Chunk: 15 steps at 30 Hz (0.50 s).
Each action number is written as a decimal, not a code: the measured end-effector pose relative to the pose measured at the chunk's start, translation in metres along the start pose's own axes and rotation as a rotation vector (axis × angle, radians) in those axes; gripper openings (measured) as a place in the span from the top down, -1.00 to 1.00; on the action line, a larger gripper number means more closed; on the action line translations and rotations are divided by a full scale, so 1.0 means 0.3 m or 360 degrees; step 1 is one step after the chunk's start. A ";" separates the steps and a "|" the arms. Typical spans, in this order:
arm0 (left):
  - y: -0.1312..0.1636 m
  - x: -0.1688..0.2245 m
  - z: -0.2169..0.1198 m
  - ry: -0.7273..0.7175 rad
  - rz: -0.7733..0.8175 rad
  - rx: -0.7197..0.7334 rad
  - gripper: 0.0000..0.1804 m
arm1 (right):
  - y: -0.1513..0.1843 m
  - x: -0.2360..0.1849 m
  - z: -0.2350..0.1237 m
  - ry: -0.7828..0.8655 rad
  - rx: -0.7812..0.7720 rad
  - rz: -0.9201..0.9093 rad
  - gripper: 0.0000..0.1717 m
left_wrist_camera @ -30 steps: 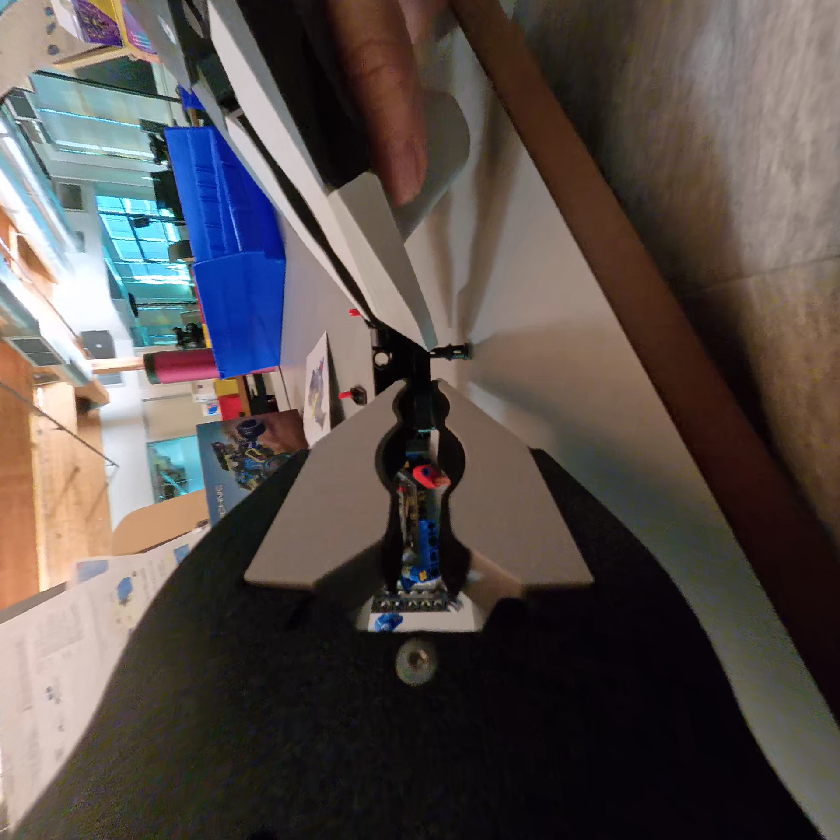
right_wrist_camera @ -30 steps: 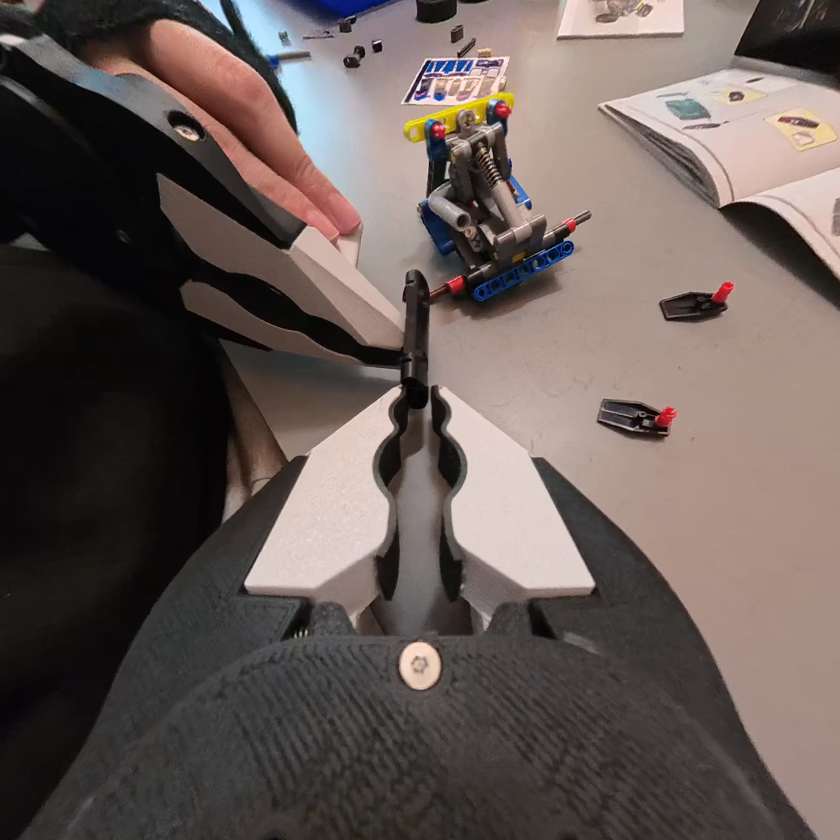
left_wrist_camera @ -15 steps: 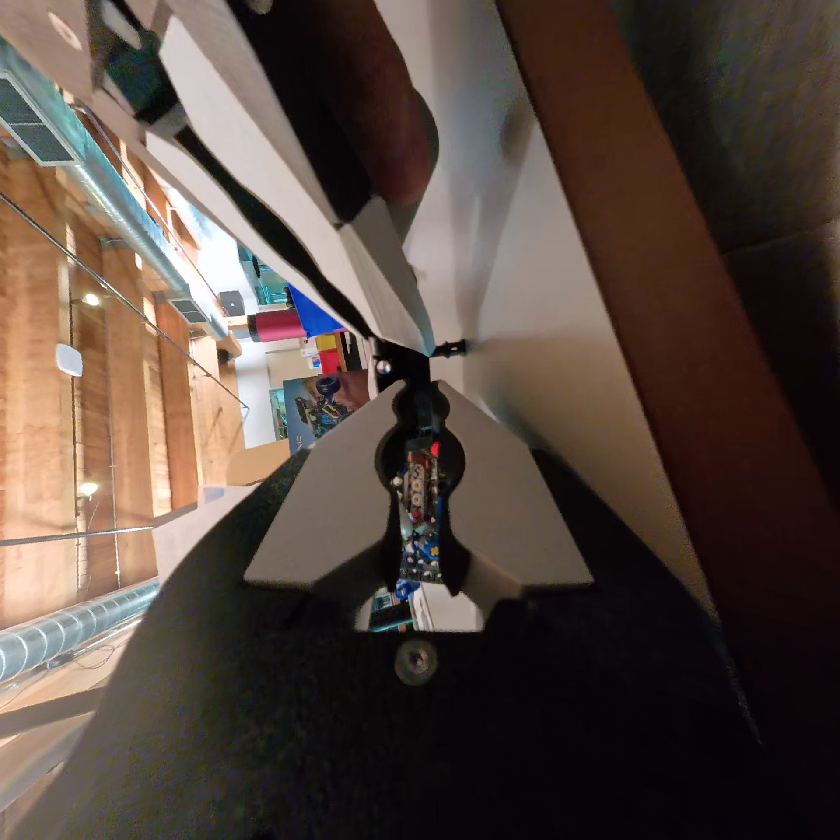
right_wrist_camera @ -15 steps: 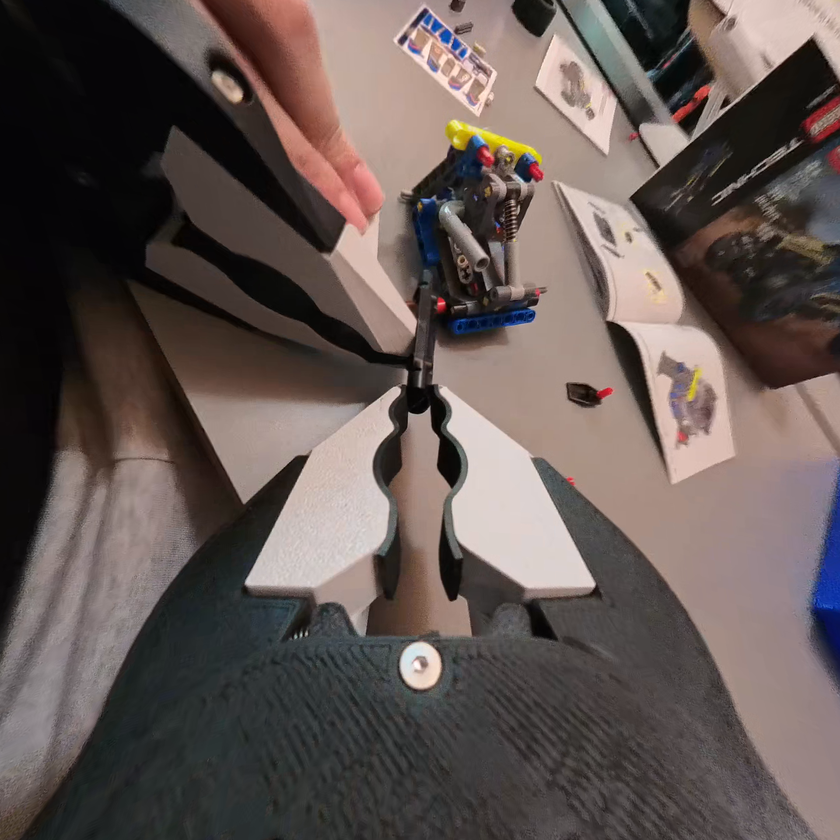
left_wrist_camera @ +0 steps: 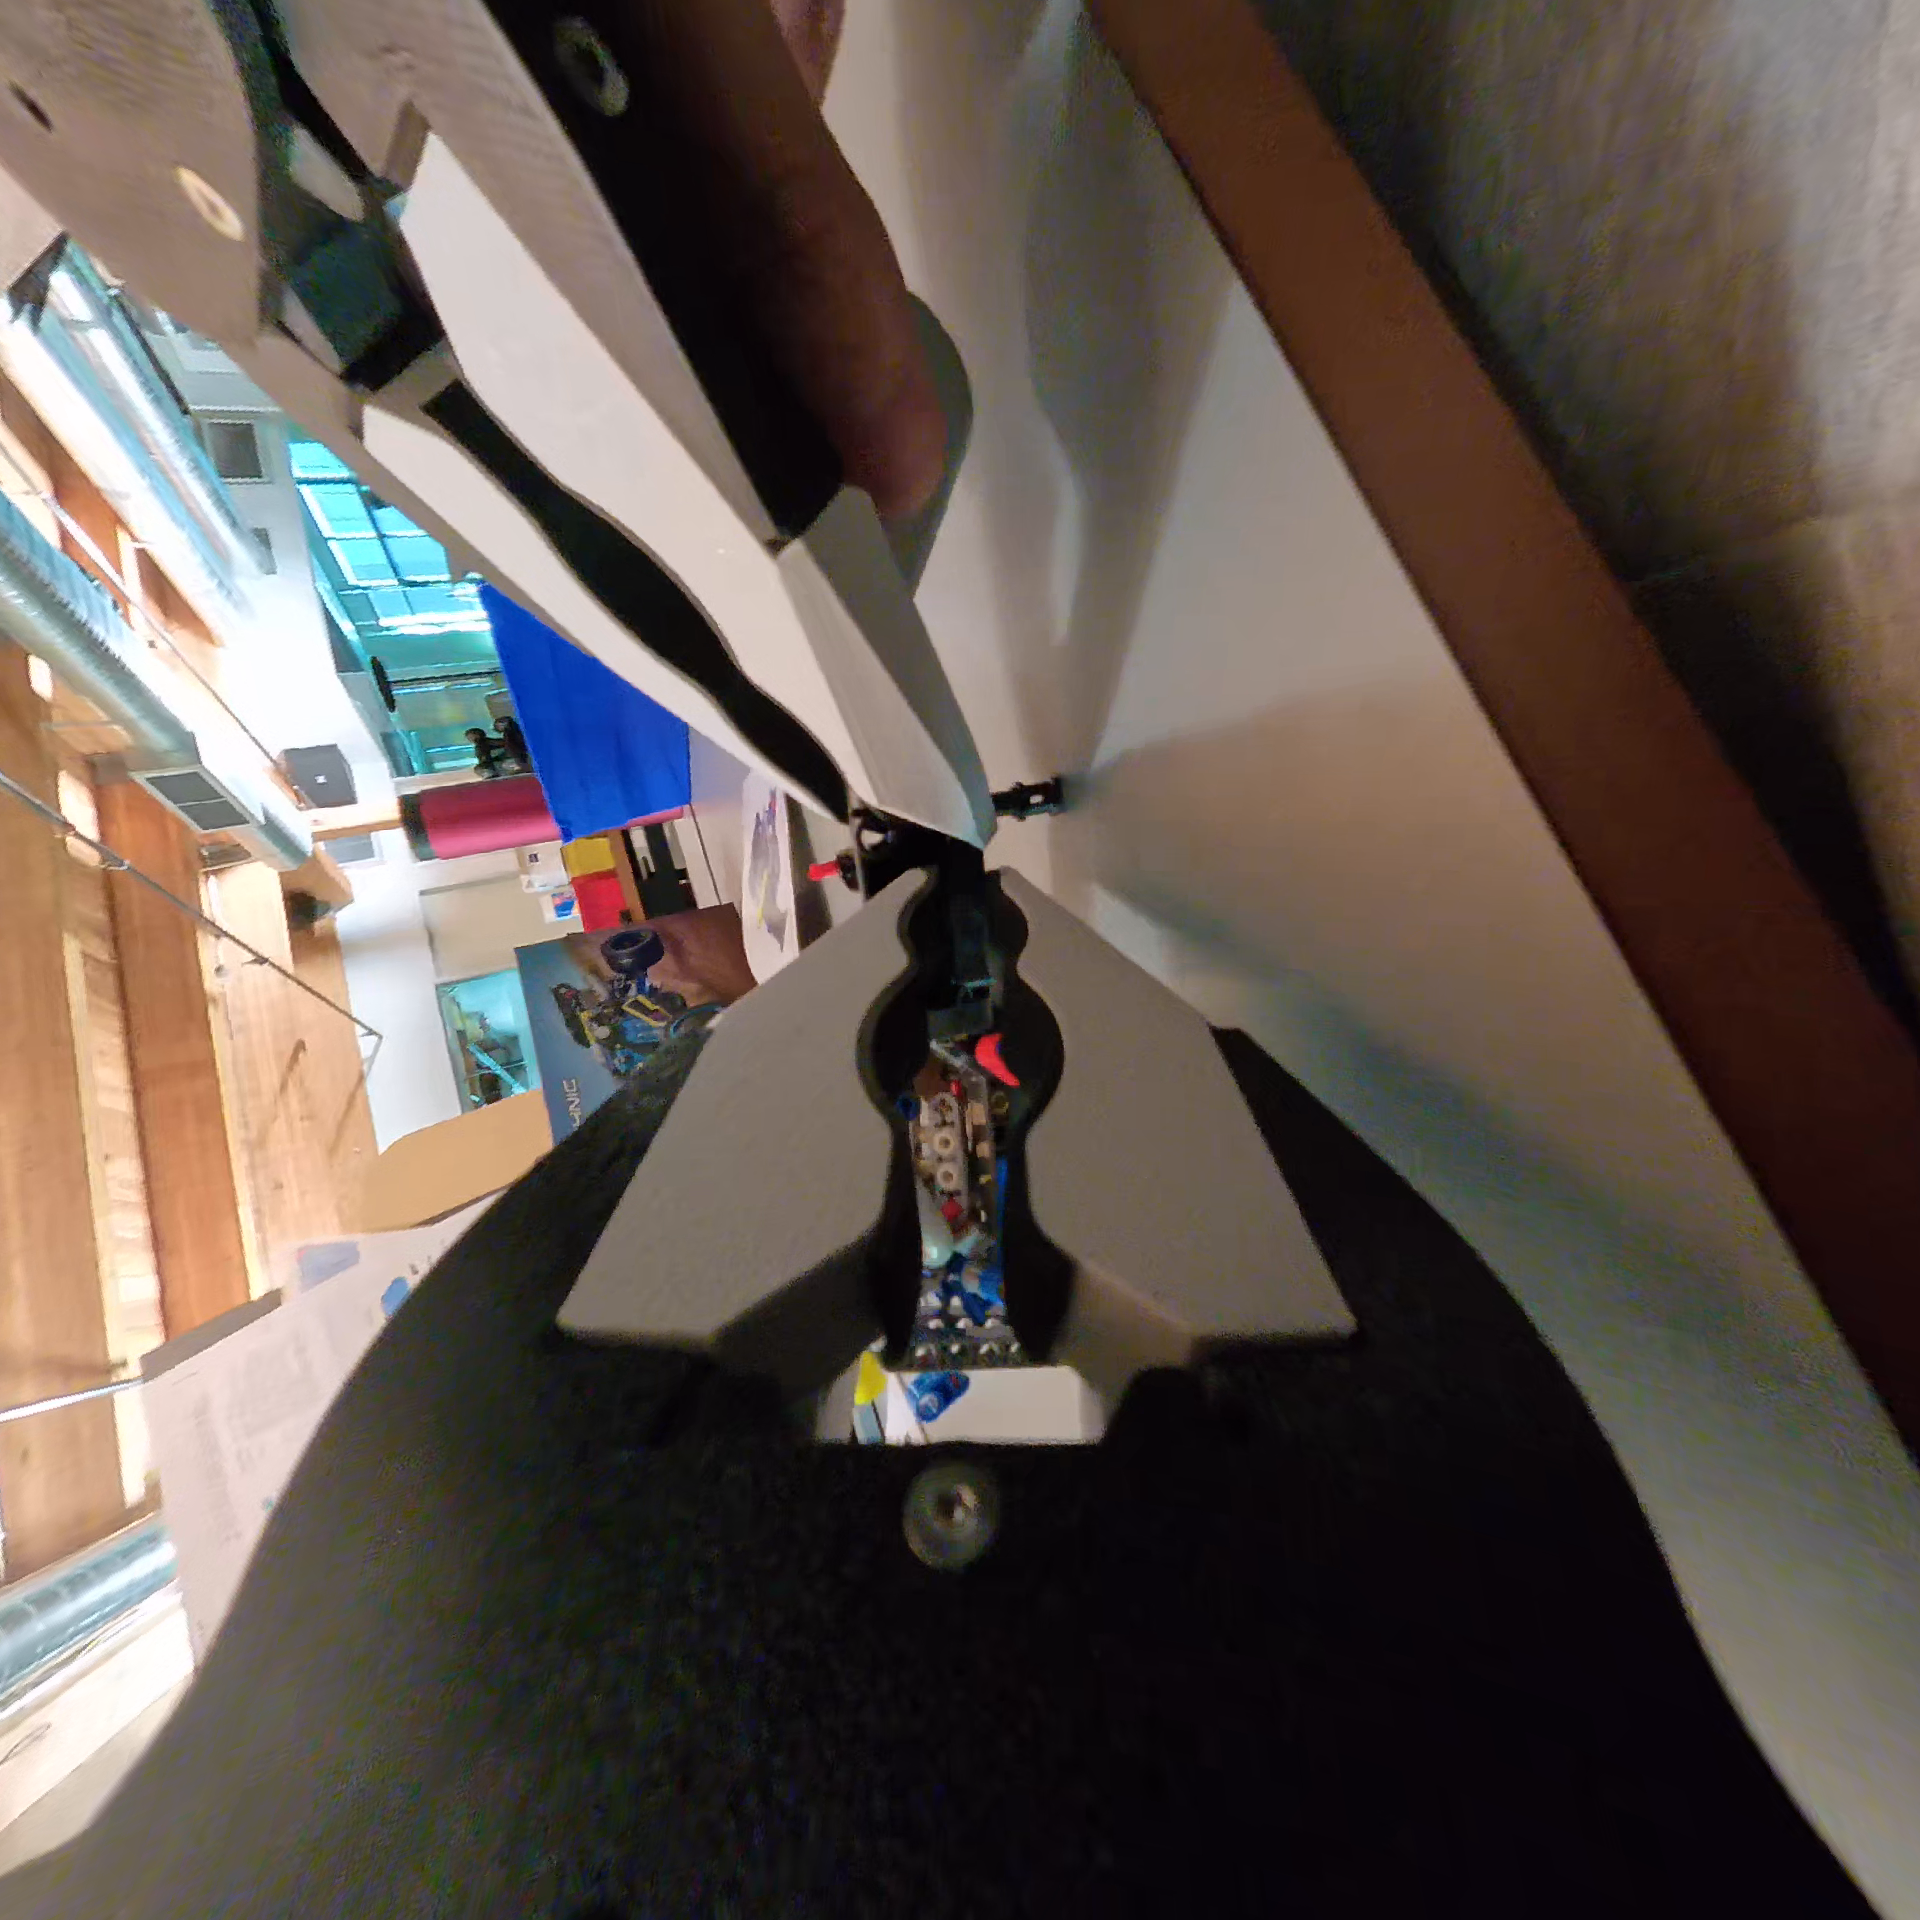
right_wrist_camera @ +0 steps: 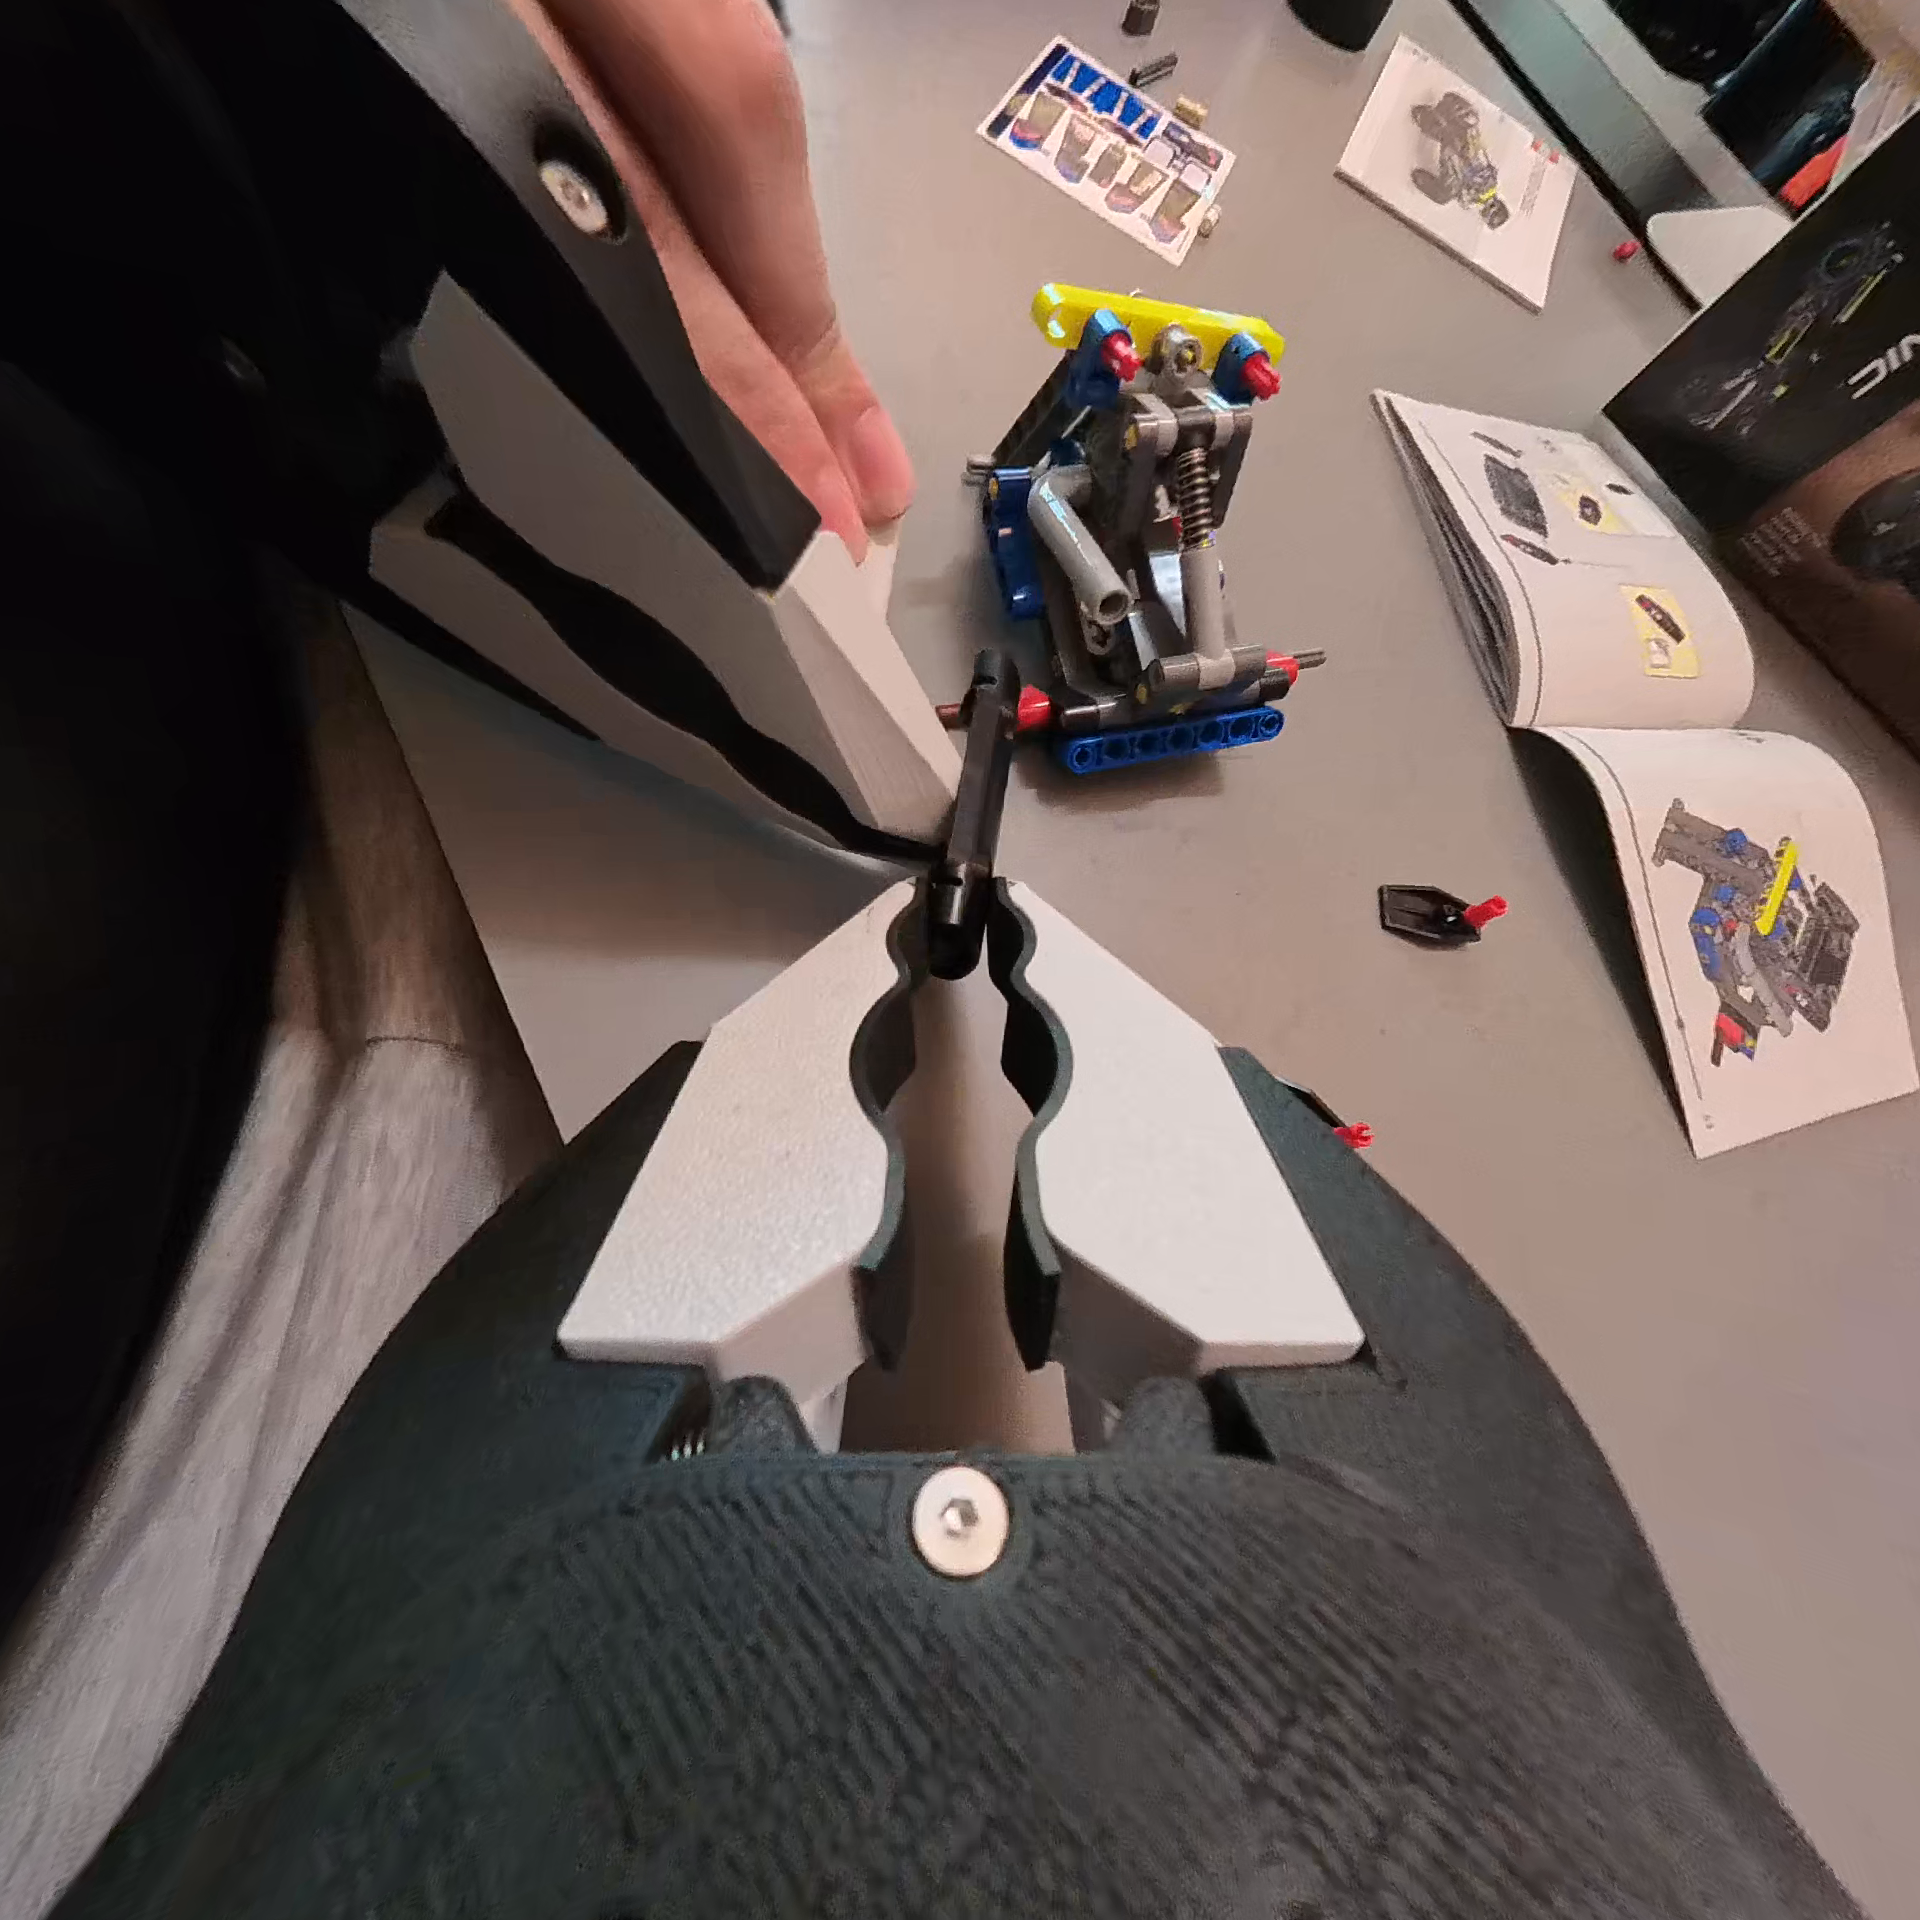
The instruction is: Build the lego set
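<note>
Beyond you: an open white instruction booklet (right_wrist_camera: 1621, 582) lies on the grey desk (right_wrist_camera: 1299, 1195).
Farther off: your colourful sticker sheet (right_wrist_camera: 1107, 151), dark printed cardboard box (right_wrist_camera: 1808, 343).
Background: blue bin (left_wrist_camera: 592, 717).

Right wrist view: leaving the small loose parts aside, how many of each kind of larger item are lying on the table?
Partly built model: 1
Open instruction booklet: 1
Closed leaflet: 1
Sticker sheet: 1
Dark box: 1
Total: 5
</note>
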<state>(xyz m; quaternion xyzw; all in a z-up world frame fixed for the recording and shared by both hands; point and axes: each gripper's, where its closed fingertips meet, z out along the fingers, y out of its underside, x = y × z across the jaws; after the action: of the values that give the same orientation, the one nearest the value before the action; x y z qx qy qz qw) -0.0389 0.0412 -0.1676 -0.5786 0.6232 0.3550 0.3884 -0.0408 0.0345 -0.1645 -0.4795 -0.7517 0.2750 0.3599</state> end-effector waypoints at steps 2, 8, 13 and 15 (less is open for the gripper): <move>0.000 0.000 0.003 0.0073 0.0035 0.0006 0.97 | 0.002 0.002 0.001 -0.0022 -0.0015 -0.0002 0.91; -0.004 0.003 0.002 0.0183 0.0197 -0.0017 0.98 | 0.001 -0.003 0.002 0.0039 -0.0030 -0.0027 0.91; -0.008 0.005 0.003 0.0223 0.0284 -0.0024 0.99 | 0.003 -0.003 0.004 0.0063 -0.0113 -0.0105 0.90; -0.009 0.005 0.003 0.0222 0.0278 -0.0025 0.99 | 0.003 -0.003 0.004 0.0100 -0.0135 -0.0127 0.90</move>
<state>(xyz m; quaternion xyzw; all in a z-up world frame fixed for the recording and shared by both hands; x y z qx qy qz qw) -0.0361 0.0411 -0.1692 -0.5483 0.6940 0.3512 0.3072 -0.0412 0.0339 -0.1661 -0.4723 -0.7696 0.2130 0.3733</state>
